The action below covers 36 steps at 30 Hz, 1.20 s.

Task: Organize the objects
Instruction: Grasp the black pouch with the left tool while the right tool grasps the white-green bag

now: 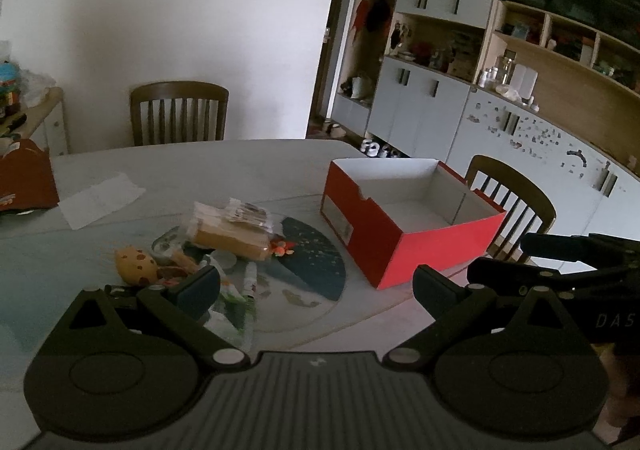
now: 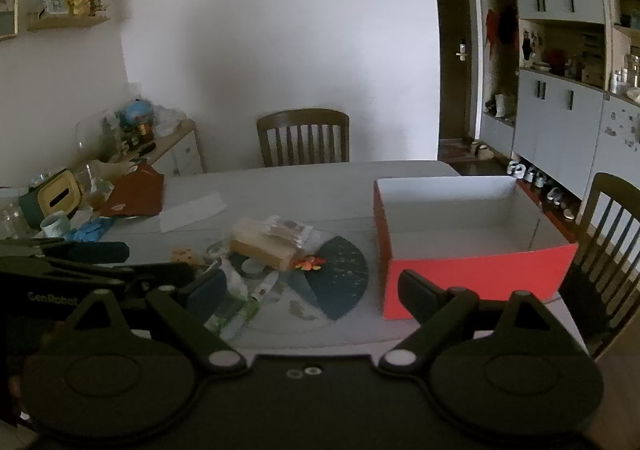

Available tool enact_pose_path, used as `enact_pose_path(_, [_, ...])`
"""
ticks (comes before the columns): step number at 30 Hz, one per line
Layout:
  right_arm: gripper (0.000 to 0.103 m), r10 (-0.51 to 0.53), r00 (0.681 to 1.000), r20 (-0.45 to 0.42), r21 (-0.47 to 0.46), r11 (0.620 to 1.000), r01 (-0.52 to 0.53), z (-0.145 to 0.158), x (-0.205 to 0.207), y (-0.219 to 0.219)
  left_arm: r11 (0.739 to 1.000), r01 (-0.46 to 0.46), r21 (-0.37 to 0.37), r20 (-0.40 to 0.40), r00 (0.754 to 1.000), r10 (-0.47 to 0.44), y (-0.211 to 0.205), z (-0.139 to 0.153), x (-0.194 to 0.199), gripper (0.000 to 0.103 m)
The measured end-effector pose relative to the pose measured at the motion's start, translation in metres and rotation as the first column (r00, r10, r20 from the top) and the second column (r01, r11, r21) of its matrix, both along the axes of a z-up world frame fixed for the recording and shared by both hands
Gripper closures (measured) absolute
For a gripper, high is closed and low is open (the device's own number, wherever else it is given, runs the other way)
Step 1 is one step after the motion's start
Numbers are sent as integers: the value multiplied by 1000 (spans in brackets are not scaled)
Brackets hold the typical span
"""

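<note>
Before you lies the grey dining table (image 2: 312,185), with one wooden chair (image 2: 303,137) at its far side against the white wall and another chair (image 1: 516,193) at its right edge; on the right part of the table sits the red cardboard box (image 2: 472,270), open at the top, white inside and with nothing in it; on the left part, well apart from the box, is the heap of loose objects, lying on a round glass plate with a dark blue fan pattern (image 2: 340,278); the biggest of them is a tan packet in clear wrap (image 1: 232,238), resting on top of the heap; just left of it lies a yellow spotted soft toy (image 1: 134,264), and just right of the packet a small orange trinket (image 1: 282,247); a white tube (image 1: 250,282) lies nearer to you, beside green-and-white wrapping; farther back on the table is a flat white sheet of paper (image 1: 100,199), and at the left edge a dark red bag (image 2: 134,191); your left gripper (image 1: 316,286) hangs above the near edge with its jaws spread wide and nothing between them; your right gripper (image 2: 312,288) is likewise released and grasps nothing, its right finger in front of the box's near wall.
</note>
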State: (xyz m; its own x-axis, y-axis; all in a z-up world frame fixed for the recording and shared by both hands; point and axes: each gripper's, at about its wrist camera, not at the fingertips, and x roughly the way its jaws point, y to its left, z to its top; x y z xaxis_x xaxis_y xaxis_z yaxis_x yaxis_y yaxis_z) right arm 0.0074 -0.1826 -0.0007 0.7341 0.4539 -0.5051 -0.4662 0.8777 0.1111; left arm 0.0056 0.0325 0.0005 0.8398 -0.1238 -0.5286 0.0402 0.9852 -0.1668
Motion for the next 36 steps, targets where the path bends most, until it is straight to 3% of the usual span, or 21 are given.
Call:
enact_pose_path(17, [12,63,997,-50,-39,997,-65,-16,27,63,998,-59,30,-34,998,60,68,-17,28,0])
enact_pose_path(31, [12,90,982,-167,-108,988,-109,-52,59,118,976,-104,193,-215,966,145,142,-107,66,0])
enact_pose_path(36, [12,121,974,-190,-148,978,-150,-64,66,142,978,-69,198,-245,962,117,151,-122,80,0])
